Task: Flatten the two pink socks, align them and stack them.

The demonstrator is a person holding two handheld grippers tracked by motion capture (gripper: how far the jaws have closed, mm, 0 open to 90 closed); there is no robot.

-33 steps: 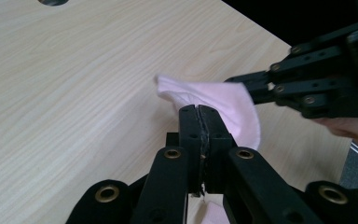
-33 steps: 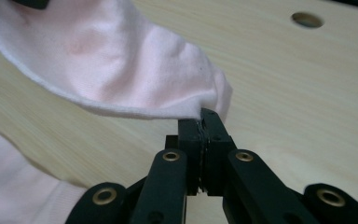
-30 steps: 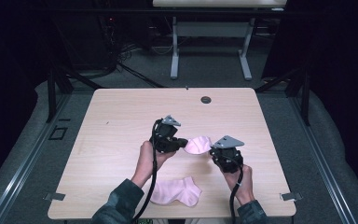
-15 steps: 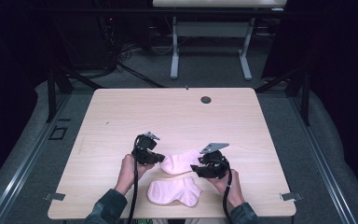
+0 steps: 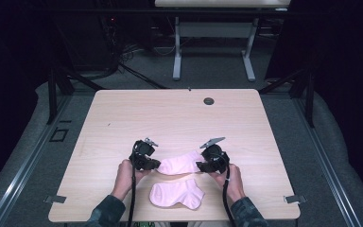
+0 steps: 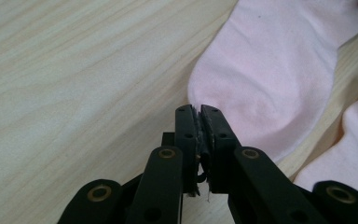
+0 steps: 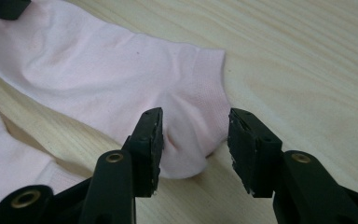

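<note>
Nearest the bottom edge of the high view, we have a second pink sock (image 5: pixel 177 194) lying flat, untouched, just below both grippers.

Above it, the pink sock (image 5: pixel 180 163) we're working lies with its long axis left-right across the frame, stretched between the two grippers, resting on the table (image 5: pixel 123 118).

Left gripper (image 5: pixel 145 160) sits at the sock's left end. Left gripper view: jaws clenched, with what looks like a sliver of the sock's (image 6: pixel 279 79) rounded edge pinched at the tips.

Right gripper (image 5: pixel 207 164) is at the sock's right end. Right gripper view: jaws have just been opening and now stand apart, straddling the ribbed cuff (image 7: pixel 200 112); the left pad touches fabric, the right pad is clear of it. So released, not gripping.

Our read: the right gripper is the one positioned for the next move, and the cuff lies straight ahead between its jaws.

The high view can't resolve either jaw gap; the gripper views can. Farther up, a small dark grommet (image 5: pixel 209 100) near the table's far edge.
</note>
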